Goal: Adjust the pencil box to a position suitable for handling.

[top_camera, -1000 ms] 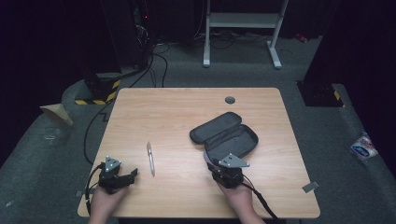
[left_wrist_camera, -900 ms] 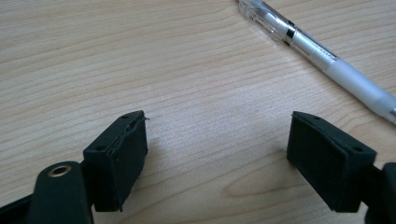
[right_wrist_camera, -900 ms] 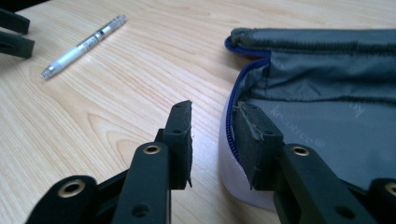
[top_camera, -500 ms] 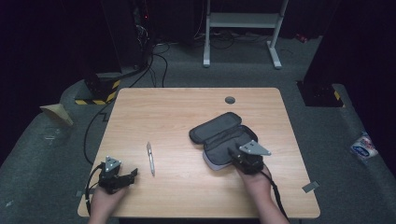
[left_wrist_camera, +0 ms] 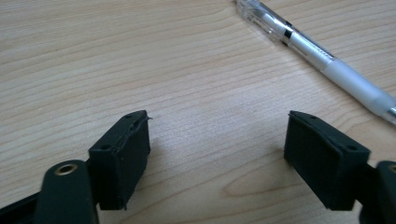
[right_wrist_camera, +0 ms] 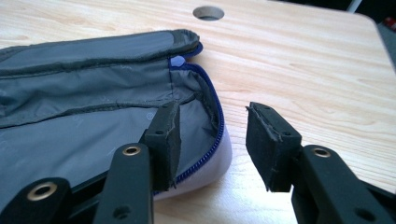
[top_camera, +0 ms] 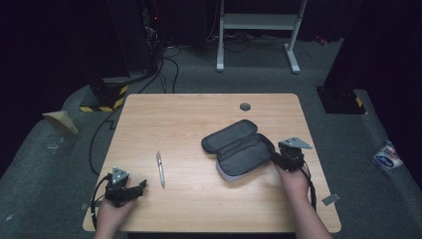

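Note:
An open dark pencil case (top_camera: pixel 239 149) with a grey lining and a blue zip lies on the right half of the wooden table (top_camera: pixel 199 114). My right gripper (top_camera: pixel 274 155) is at its right end. Its jaws have just been opening and straddle the case's rim (right_wrist_camera: pixel 219 126), one inside and one outside, with a gap on both sides. A clear and white pen (top_camera: pixel 159 168) lies left of centre. My left gripper (top_camera: pixel 141 186) rests near the front left corner, just short of the pen (left_wrist_camera: pixel 322 58). Its jaws have just been closing a little, wide apart over bare wood (left_wrist_camera: pixel 217 140).
A round cable hole (top_camera: pixel 245 106) sits near the table's far edge, also in the right gripper view (right_wrist_camera: pixel 208 12). On the floor are cables, a white stand (top_camera: pixel 259 22) at the back and a white packet (top_camera: pixel 387 155) at the right.
My right gripper has moved from the front of the case round to its right end, and its jaws have spread apart. The left gripper and the pen have stayed put.

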### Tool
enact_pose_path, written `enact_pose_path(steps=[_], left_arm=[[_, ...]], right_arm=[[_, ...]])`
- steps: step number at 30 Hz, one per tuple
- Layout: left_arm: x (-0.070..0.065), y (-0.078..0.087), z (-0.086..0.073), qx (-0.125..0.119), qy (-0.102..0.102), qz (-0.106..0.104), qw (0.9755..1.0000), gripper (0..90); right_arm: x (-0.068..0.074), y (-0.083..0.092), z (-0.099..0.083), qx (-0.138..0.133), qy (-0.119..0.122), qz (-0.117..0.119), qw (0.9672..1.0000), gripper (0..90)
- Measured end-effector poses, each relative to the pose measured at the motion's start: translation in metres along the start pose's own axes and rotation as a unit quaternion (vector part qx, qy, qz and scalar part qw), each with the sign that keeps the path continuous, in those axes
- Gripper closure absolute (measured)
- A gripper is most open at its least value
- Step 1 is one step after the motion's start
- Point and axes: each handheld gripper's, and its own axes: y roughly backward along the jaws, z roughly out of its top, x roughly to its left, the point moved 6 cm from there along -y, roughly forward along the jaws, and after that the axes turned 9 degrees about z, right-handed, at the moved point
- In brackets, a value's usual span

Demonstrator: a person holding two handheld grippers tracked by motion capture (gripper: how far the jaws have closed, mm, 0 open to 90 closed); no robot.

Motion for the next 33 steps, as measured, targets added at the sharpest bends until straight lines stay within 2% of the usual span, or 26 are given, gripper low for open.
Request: enact_pose_path(steps=[3, 4, 5, 8, 9, 10, 11, 12, 15, 18, 19, 21, 22, 23, 24, 25, 26, 27, 28, 30, 31, 32, 33], left_arm=[[0.000, 0.001, 0.000, -0.005, -0.001, 0.000, 1.0000, 28.6], [0.000, 0.001, 0.000, -0.005, -0.001, 0.000, 1.0000, 29.9], [-0.001, 0.002, -0.001, -0.006, -0.006, -0.003, 1.0000, 31.2], [-0.003, 0.005, -0.001, -0.004, -0.004, -0.009, 0.9999, 34.8], [-0.006, 0.007, -0.002, -0.003, 0.005, -0.019, 0.9998, 36.3], [-0.006, 0.007, -0.002, -0.003, 0.005, -0.019, 0.9998, 37.1], [-0.010, 0.011, 0.000, -0.005, 0.020, -0.035, 0.9992, 37.5], [-0.013, 0.013, 0.001, -0.010, 0.028, -0.041, 0.9987, 37.8], [-0.018, 0.017, 0.005, -0.017, 0.023, -0.044, 0.9986, 38.3], [-0.032, 0.025, 0.016, -0.039, 0.019, -0.044, 0.9981, 39.0], [-0.032, 0.025, 0.016, -0.039, 0.019, -0.044, 0.9981, 39.4], [-0.048, 0.030, 0.024, -0.049, 0.002, -0.049, 0.9976, 39.7], [-0.048, 0.030, 0.024, -0.049, 0.002, -0.049, 0.9976, 39.6], [-0.059, 0.031, 0.031, -0.053, 0.001, -0.063, 0.9966, 39.7], [-0.059, 0.031, 0.031, -0.053, 0.001, -0.063, 0.9966, 39.9], [-0.071, 0.032, 0.039, -0.054, 0.014, -0.096, 0.9938, 42.2], [-0.071, 0.032, 0.039, -0.054, 0.014, -0.096, 0.9938, 44.6], [-0.086, 0.030, 0.049, -0.057, 0.002, -0.098, 0.9936, 45.1], [-0.094, 0.028, 0.053, -0.058, -0.006, -0.098, 0.9935, 45.2], [-0.111, 0.022, 0.060, -0.062, -0.003, -0.104, 0.9927, 45.5], [-0.111, 0.022, 0.060, -0.062, -0.003, -0.104, 0.9927, 46.2], [-0.125, 0.016, 0.064, -0.069, 0.006, -0.109, 0.9916, 47.6], [-0.130, 0.013, 0.064, -0.068, 0.002, -0.106, 0.9920, 50.0]], right_arm=[[-0.001, -0.009, -0.004, 0.012, -0.005, 0.001, 0.9999, 60.3], [-0.001, -0.009, -0.004, 0.012, -0.005, 0.001, 0.9999, 60.3], [-0.001, -0.011, -0.007, 0.012, -0.010, 0.004, 0.9999, 64.4], [0.000, -0.009, -0.011, 0.013, -0.010, 0.008, 0.9998, 67.2], [0.001, -0.008, -0.012, 0.012, -0.015, 0.011, 0.9998, 67.5], [0.001, -0.008, -0.012, 0.012, -0.015, 0.011, 0.9998, 67.5], [0.002, -0.007, -0.015, 0.013, -0.020, 0.014, 0.9996, 67.8], [0.004, -0.006, -0.017, 0.015, -0.031, 0.018, 0.9993, 67.7], [0.009, -0.005, -0.020, 0.012, -0.032, 0.023, 0.9991, 67.6], [0.020, 0.000, -0.026, 0.005, -0.034, 0.037, 0.9987, 65.9], [0.023, 0.002, -0.028, 0.001, -0.037, 0.042, 0.9984, 65.0], [0.028, 0.005, -0.031, -0.008, -0.045, 0.053, 0.9975, 64.2], [0.031, 0.007, -0.033, -0.010, -0.048, 0.056, 0.9973, 64.0], [0.033, 0.008, -0.034, -0.014, -0.049, 0.059, 0.9970, 63.8], [0.035, 0.010, -0.035, -0.018, -0.052, 0.064, 0.9965, 63.5], [0.037, 0.012, -0.035, -0.023, -0.054, 0.067, 0.9960, 63.2], [0.037, 0.012, -0.035, -0.023, -0.054, 0.067, 0.9960, 63.2], [0.041, 0.016, -0.036, -0.032, -0.054, 0.072, 0.9955, 62.0], [0.043, 0.018, -0.036, -0.038, -0.054, 0.076, 0.9949, 60.5], [0.047, 0.022, -0.036, -0.049, -0.062, 0.087, 0.9931, 59.9], [0.047, 0.022, -0.036, -0.049, -0.062, 0.087, 0.9931, 59.9], [0.051, 0.023, -0.037, -0.045, -0.053, 0.089, 0.9936, 59.4], [0.053, 0.023, -0.038, -0.039, -0.044, 0.089, 0.9943, 59.2]])
